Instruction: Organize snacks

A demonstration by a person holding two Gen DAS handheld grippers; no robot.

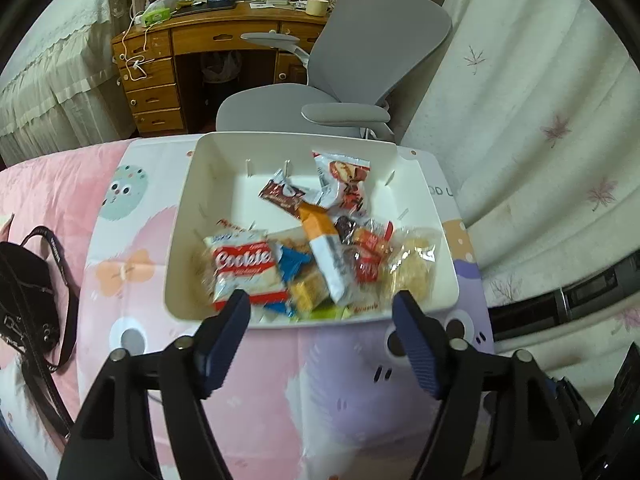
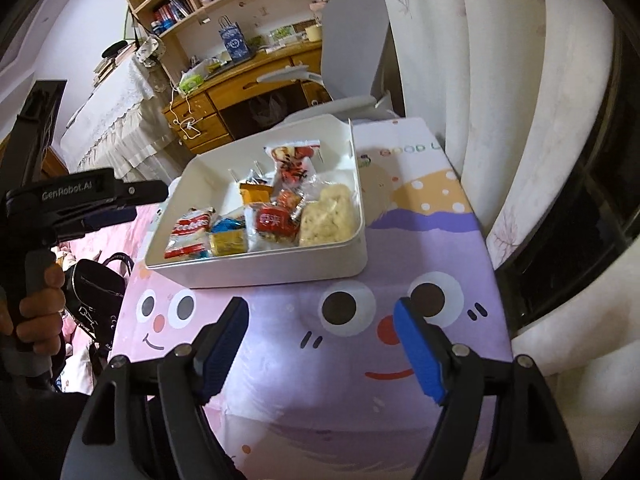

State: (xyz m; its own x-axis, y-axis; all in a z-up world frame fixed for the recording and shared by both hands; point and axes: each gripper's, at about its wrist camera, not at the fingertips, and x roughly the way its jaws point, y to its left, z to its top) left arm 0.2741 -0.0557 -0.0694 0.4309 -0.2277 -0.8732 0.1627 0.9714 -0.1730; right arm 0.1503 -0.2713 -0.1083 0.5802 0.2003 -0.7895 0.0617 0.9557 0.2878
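Note:
A white plastic bin [image 1: 188, 216] [image 2: 280, 270] sits on a cartoon-print mat [image 1: 320, 380] [image 2: 320, 360] and holds several wrapped snacks. Among them are a red-and-white "Cookies" pack [image 1: 246, 266] [image 2: 190, 232], an orange-and-white packet [image 1: 326, 248], a red packet [image 2: 274, 220] and a clear bag of pale biscuits [image 1: 412, 264] [image 2: 328, 216]. My left gripper [image 1: 322, 308] [image 2: 132, 202] hovers over the bin's near rim, open, nothing between its fingers. My right gripper [image 2: 320, 312] hangs above the mat in front of the bin, open and holding nothing.
A black handbag [image 1: 28, 296] [image 2: 96, 284] lies on the pink bedding to the left of the mat. Behind the bin stand a grey office chair [image 1: 360, 60] and a wooden desk [image 1: 160, 72]. A floral curtain [image 1: 540, 100] hangs at the right. A hand [image 2: 40, 308] grips the left gripper's handle.

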